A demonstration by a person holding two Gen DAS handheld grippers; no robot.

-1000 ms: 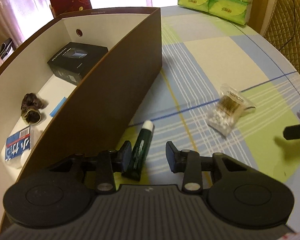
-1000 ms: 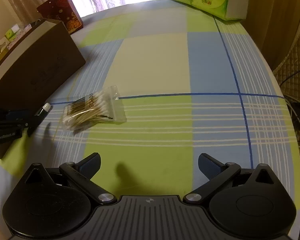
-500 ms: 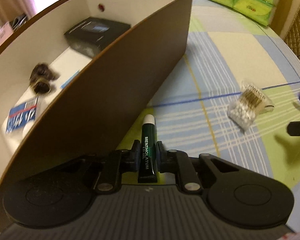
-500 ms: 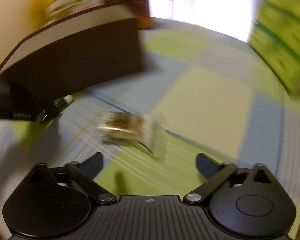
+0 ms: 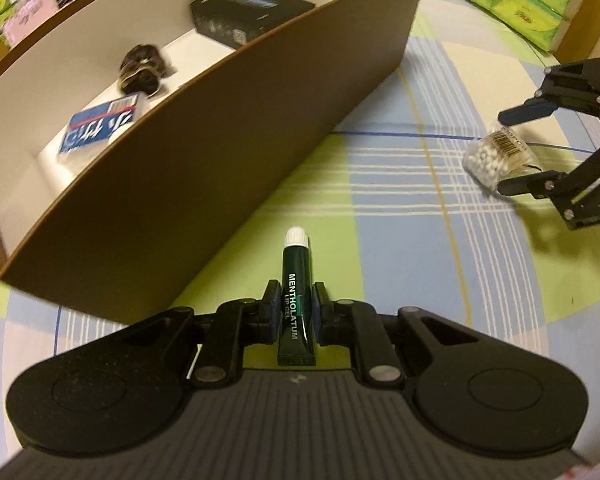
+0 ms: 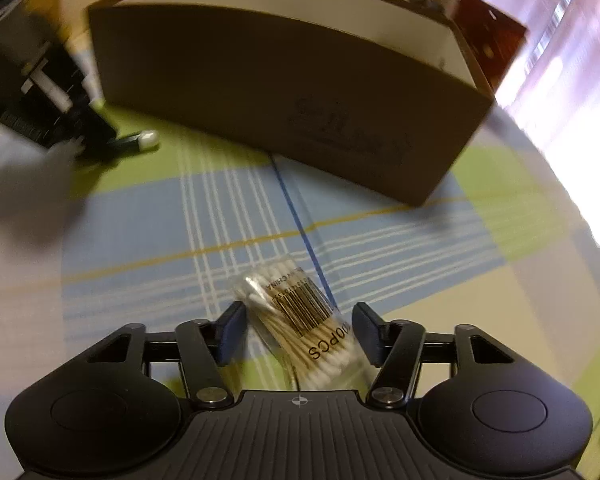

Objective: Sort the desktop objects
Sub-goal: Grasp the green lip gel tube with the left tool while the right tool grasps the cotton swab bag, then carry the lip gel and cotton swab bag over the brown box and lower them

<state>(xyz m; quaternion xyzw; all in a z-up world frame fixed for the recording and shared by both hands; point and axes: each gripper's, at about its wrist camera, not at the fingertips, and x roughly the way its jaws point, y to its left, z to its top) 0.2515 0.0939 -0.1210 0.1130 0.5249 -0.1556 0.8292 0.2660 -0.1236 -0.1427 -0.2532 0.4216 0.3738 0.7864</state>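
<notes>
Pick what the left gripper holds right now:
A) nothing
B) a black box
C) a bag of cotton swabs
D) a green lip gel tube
D: in the left wrist view the left gripper is shut on the green lip gel tube, its white cap pointing away; the cotton swabs sit between the closing jaws of the right gripper, and the black box lies inside the brown bin.
</notes>
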